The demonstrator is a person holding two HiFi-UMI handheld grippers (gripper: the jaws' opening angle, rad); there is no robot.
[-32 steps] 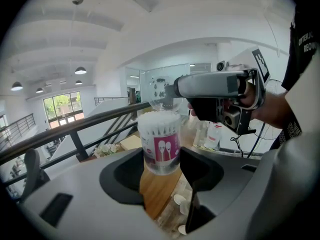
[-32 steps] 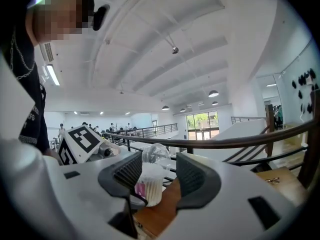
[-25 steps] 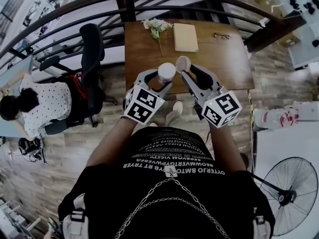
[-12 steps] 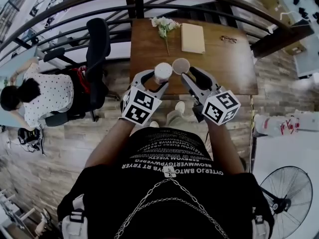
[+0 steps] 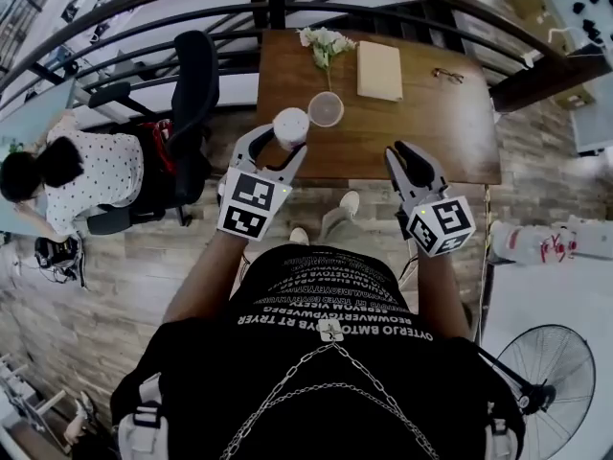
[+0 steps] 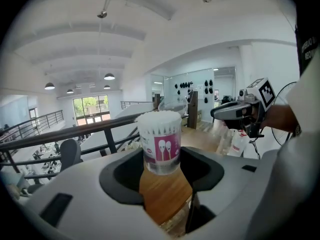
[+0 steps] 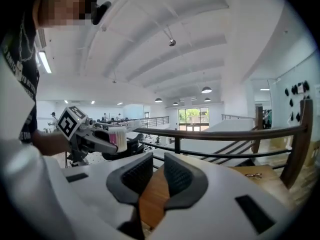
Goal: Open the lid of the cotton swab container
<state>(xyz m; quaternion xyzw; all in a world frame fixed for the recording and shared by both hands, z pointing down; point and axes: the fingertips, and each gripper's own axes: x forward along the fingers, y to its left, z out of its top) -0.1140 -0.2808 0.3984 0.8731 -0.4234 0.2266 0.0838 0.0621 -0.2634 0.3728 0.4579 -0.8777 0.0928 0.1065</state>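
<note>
before you, at upper centre, a brown rectangular wooden table carries a white flower sprig, a cream rectangular book, dark-framed glasses and a round translucent lid.

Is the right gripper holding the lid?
No, the right gripper, jaws just closed further, holds nothing; the lid lies on the table.

Clear cotton swab container, pink-and-white label; brown wood-grain table; cream book.

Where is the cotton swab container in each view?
Head view: cotton swab container above centre, over the wooden table.
Left gripper view: cotton swab container at centre, between the jaws.
Right gripper view: cotton swab container left of centre, small.
Shared landmark: the wooden table.
</note>
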